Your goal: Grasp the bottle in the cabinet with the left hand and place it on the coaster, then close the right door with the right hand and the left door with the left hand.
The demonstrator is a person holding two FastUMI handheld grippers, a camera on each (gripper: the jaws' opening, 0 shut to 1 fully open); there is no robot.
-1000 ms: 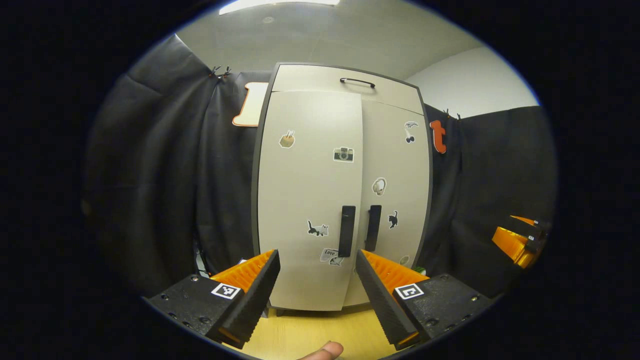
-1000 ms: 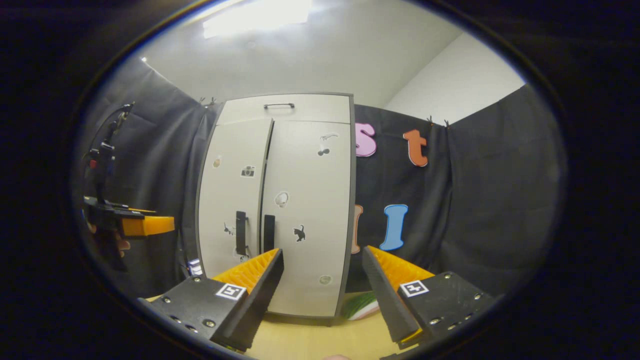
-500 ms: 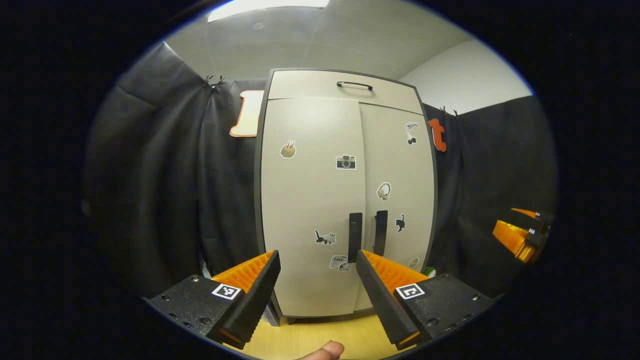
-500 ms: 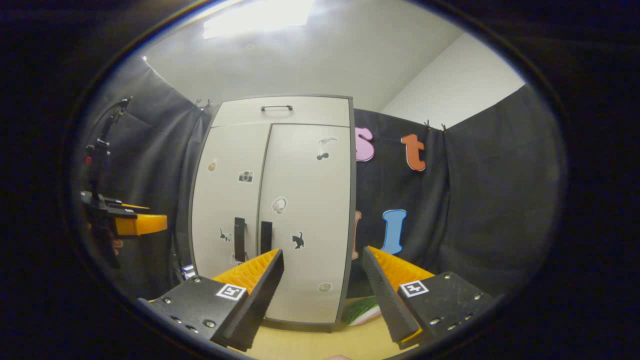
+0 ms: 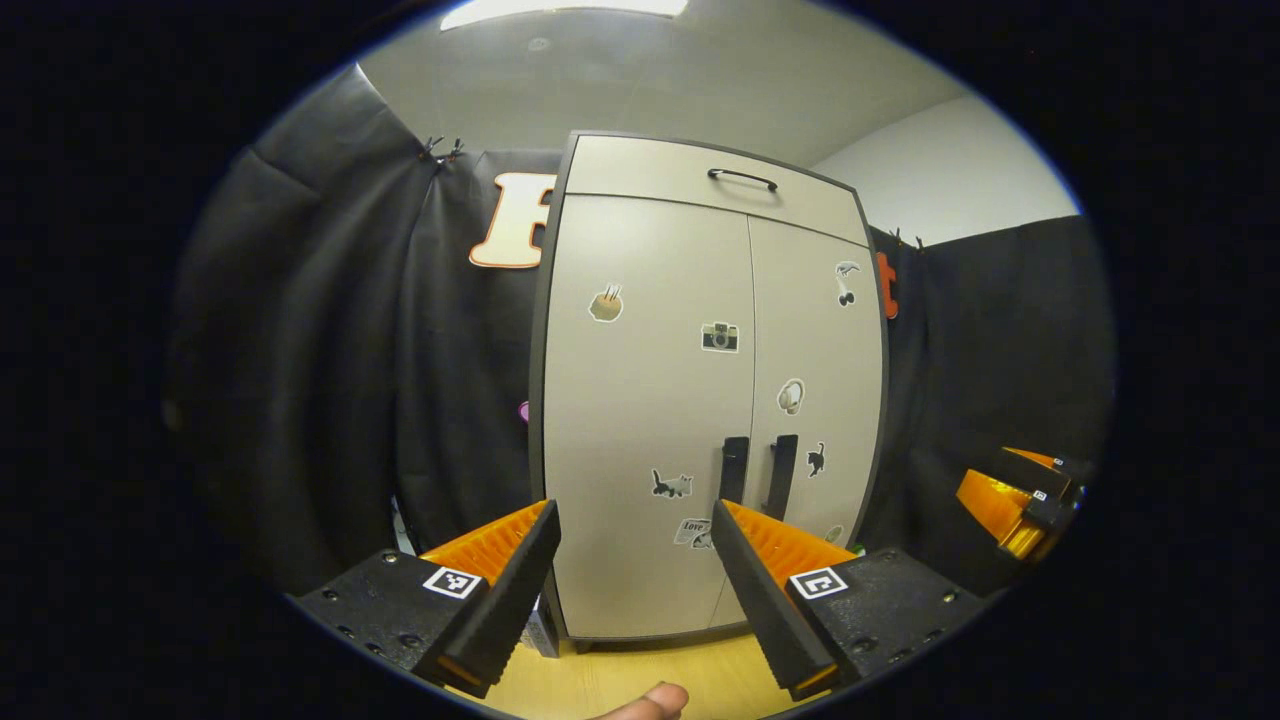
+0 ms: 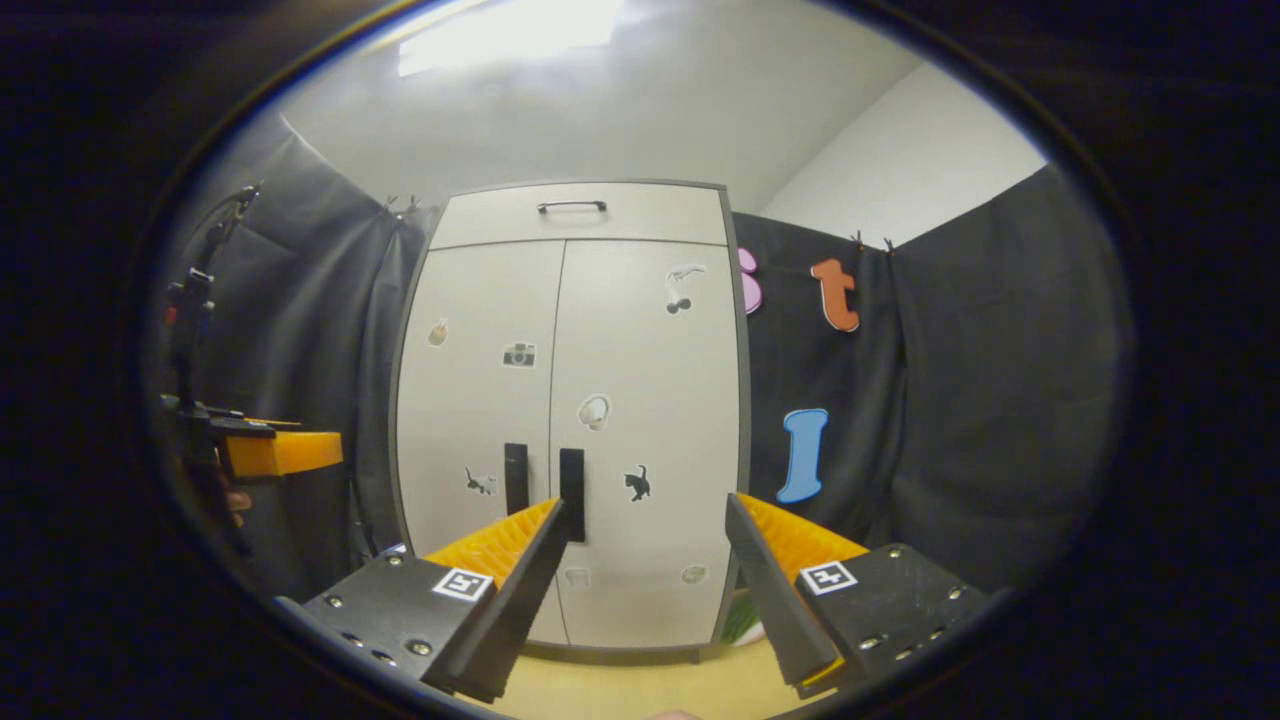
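The pale cabinet (image 5: 640,420) stands on the wooden table with both doors flush. Its two dark handles (image 5: 733,470) sit side by side at the middle seam. My left gripper (image 5: 632,580) is open in front of the left door (image 5: 640,500), apart from it, with nothing between its fingers. In the right gripper view the cabinet (image 6: 640,330) stands straight ahead, and my right gripper (image 6: 645,580) is open before the right door (image 6: 650,420), empty too. The left gripper (image 6: 275,452) shows at the far left of that view, the right gripper (image 5: 1010,495) at the far right of the left gripper view.
A green and white thing (image 6: 745,625) lies on the table (image 6: 640,685) by the cabinet's right foot, partly hidden by my finger. A small object (image 5: 540,630) stands at the cabinet's left foot. A drawer with a handle (image 5: 742,178) tops the cabinet. Black cloth surrounds it.
The left door, standing slightly proud of the right one a second ago, now lies flush. Both views have swung a little, so the cabinet sits farther right in each.
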